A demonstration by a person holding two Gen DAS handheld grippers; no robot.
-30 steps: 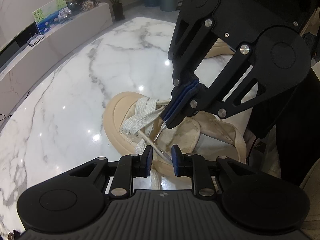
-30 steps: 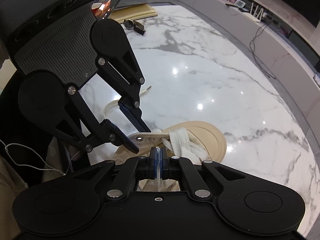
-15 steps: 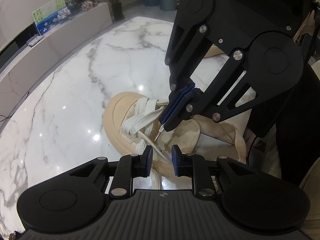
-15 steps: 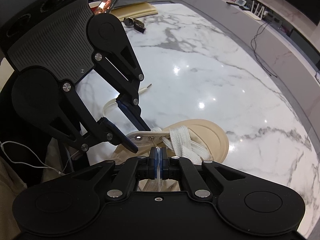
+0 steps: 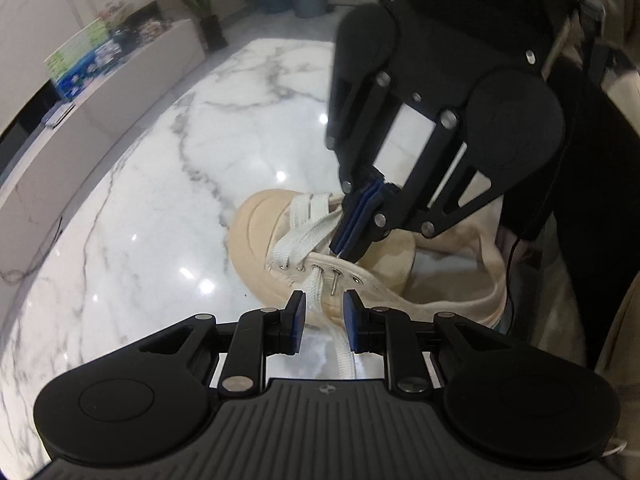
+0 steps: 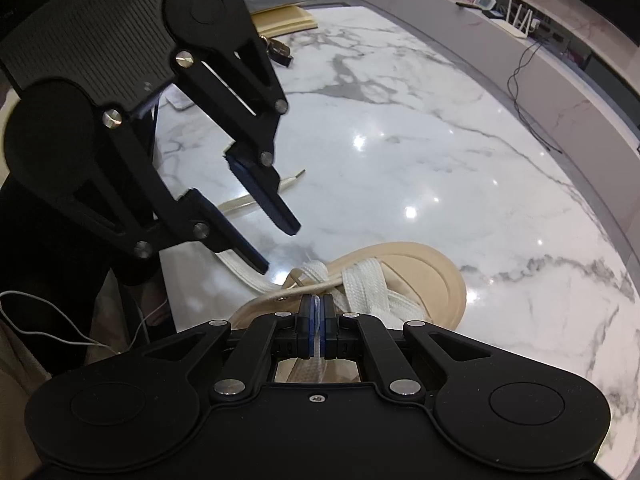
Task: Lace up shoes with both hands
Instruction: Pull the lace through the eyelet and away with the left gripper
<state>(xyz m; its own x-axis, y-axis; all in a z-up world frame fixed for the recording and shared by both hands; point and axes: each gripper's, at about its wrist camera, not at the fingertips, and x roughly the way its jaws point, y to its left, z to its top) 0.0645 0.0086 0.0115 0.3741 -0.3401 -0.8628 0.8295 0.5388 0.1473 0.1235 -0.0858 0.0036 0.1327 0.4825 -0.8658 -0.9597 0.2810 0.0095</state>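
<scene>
The shoe (image 5: 320, 264) sits on the desk (image 5: 180, 184). The right claw (image 5: 354, 228) pinches the lace (image 6: 317, 320). The left claw (image 5: 323, 320) is released. The lace tip could slip back out if nobody grabs it.

A white marble table (image 5: 168, 184) with grey veins is carrying everything, its glossy top reflecting round ceiling lights; a beige shoe (image 5: 256, 240) is lying on it near the person's edge, toe pointing toward the middle of the table; a white lace (image 6: 256, 204) is trailing off the shoe across the marble, its tipped end resting apart from the shoe; further back, near the far edge, a flat stack of beige sheets (image 6: 284, 20) is lying, with a small dark object (image 6: 280, 50) just beside it, too blurred to identify; the rest of the top is showing bare marble.
</scene>
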